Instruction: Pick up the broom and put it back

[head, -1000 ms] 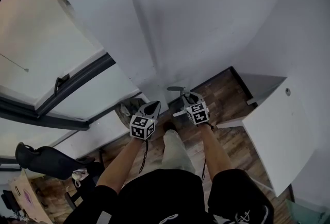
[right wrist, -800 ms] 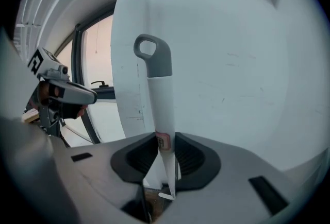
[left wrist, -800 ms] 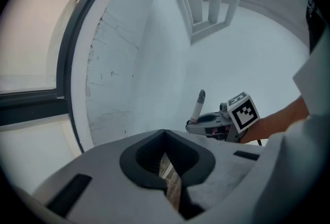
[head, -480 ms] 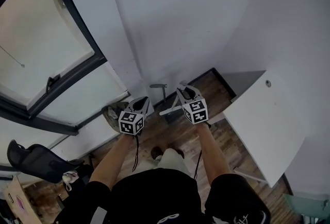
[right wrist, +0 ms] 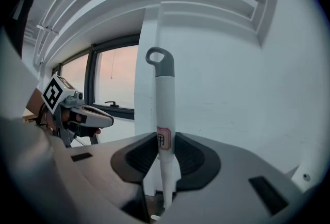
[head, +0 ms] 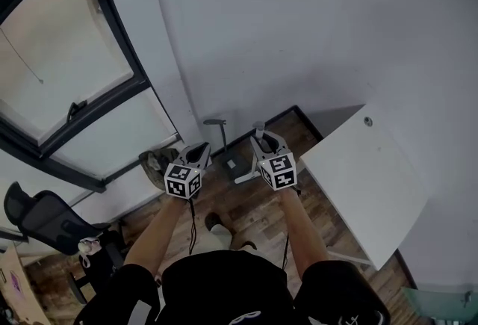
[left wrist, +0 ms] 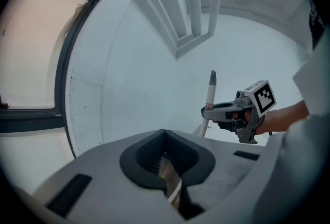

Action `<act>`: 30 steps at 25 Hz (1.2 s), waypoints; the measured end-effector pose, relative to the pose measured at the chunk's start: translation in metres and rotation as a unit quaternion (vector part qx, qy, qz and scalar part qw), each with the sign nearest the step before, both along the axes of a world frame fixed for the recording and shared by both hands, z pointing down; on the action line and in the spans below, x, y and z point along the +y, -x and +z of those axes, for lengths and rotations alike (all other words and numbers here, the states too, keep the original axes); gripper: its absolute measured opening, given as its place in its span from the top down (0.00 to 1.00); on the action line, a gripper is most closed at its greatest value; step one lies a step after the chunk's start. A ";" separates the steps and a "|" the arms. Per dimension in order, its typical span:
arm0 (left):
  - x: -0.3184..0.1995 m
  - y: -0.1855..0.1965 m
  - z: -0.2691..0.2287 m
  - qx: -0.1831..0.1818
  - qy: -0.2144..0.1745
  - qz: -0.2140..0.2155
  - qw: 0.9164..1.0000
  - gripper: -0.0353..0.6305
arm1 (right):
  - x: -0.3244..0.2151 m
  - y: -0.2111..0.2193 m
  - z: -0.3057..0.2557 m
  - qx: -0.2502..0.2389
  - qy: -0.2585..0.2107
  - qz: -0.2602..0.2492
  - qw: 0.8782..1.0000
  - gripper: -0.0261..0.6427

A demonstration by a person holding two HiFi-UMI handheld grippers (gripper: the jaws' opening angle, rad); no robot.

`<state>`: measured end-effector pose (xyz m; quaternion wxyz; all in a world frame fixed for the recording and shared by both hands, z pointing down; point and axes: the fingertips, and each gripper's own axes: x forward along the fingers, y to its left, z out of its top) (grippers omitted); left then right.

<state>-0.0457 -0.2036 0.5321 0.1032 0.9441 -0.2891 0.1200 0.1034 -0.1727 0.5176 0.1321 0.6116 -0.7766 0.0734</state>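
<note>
Between right gripper (right wrist: 166,152) jaws | broom (right wrist: 165,95) upright | pink label (right wrist: 163,140), print unreadable

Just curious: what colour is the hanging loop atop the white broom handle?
Dark grey; the hanging loop shows best in the right gripper view.

Broom (right wrist: 165,115) upright between jaws of right gripper (head: 261,138); left gripper (head: 202,154) beside; table (head: 373,181) right; window (head: 67,69) left.

Grey left claw (head: 202,150), right claw (head: 263,139); checker-marked cubes (head: 184,181); black cables (head: 192,230); black shirt (head: 224,290)
</note>
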 end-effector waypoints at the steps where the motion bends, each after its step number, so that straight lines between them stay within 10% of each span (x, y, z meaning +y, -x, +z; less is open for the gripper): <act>1: 0.010 0.001 -0.003 0.000 -0.002 -0.001 1.000 0.92 | 0.012 -0.002 -0.003 0.000 -0.001 0.002 1.000 0.79; 30: 0.159 -0.004 -0.022 0.008 -0.018 0.005 1.000 0.92 | 0.211 -0.053 -0.028 -0.011 -0.022 0.047 0.999 0.79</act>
